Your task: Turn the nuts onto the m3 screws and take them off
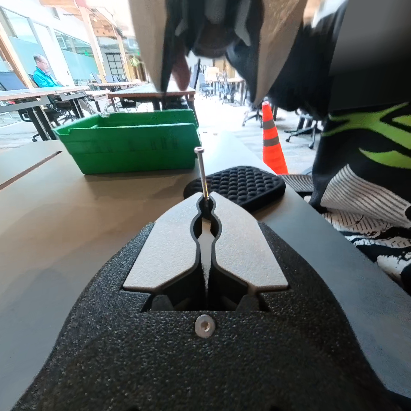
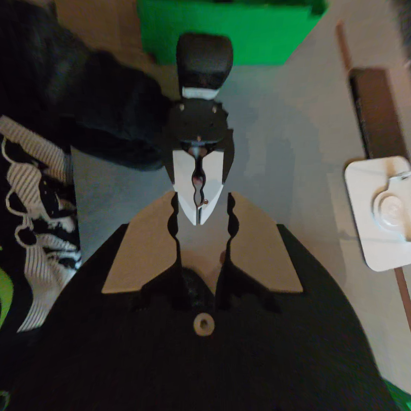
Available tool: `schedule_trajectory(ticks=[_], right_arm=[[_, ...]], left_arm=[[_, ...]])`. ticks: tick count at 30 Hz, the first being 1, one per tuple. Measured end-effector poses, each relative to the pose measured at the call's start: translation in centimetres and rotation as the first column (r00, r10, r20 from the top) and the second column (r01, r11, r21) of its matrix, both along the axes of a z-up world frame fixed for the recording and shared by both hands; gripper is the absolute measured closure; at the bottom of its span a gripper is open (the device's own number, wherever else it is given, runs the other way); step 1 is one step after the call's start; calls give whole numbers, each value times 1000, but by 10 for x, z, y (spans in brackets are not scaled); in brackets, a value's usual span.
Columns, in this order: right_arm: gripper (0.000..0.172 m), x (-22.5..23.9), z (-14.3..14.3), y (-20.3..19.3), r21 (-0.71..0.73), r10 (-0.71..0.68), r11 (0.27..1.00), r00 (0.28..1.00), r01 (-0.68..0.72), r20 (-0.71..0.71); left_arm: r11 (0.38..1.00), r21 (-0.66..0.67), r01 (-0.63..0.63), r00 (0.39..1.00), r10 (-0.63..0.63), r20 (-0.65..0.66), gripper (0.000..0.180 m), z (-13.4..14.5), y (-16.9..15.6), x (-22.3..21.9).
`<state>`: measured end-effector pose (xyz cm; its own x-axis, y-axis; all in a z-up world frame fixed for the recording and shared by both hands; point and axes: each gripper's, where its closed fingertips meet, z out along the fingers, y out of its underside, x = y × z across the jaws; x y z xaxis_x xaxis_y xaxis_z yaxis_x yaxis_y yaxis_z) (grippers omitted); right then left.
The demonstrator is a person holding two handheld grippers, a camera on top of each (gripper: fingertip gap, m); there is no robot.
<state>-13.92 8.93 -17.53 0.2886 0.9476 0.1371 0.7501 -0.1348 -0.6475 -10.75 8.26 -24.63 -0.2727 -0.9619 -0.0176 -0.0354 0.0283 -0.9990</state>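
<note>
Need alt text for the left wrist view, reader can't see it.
The left gripper clamps the lower end of a slim silver screw between its fingertips, the screw standing nearly upright with its head on top. Behind it on the grey table sit a green bin and a black honeycomb pad, with the right gripper blurred overhead.

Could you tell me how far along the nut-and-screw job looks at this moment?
Early, I think. Done: the left gripper is shut on a long silver screw, which stands upright above the table. In hand: the right gripper hangs open above it, nothing visible between its fingers. Left: I see no nut on the screw's bare shaft, so fetching one, turning it on and taking it off all remain.
</note>
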Motion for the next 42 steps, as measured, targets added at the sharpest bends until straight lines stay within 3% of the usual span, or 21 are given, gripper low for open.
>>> schedule_trajectory(ticks=[1, 5, 10, 14, 16, 20, 24, 31, 42], right_arm=[[129, -1, 6, 1, 30, -7, 999, 997, 9, -80], [124, -3, 26, 10, 169, 7, 984, 931, 59, -364], [111, -5, 34, 16, 278, 107, 956, 774, 93, -624], [99, -2, 31, 24, 262, 140, 955, 576, 135, -806], [88, 1, 21, 30, 195, 97, 971, 518, 139, -850], [72, 6, -6, 41, 147, 22, 975, 589, 165, -808], [73, -4, -11, 33, 94, 10, 990, 607, 107, -795], [84, -25, -31, 18, 130, 53, 990, 731, 49, -680], [90, -25, -32, 17, 106, 45, 994, 732, 38, -680]], left_arm=[[1000, -14, -1, 1000, 1, 11, 180, 3, 2, -1], [997, -64, -36, 997, 41, 63, 180, 13, 14, -9], [992, -109, -68, 992, 78, 99, 180, 19, 25, -14], [990, -124, -71, 993, 82, 82, 180, 15, 27, -11], [989, -133, -71, 994, 81, 74, 179, 12, 27, -10], [985, -148, -91, 993, 100, 54, 180, 9, 31, -9], [984, -145, -104, 993, 110, 34, 180, 5, 32, -6], [982, -135, -128, 991, 132, 17, 179, 3, 35, -7], [981, -86, -175, 984, 171, -56, 179, -6, 42, -9]])
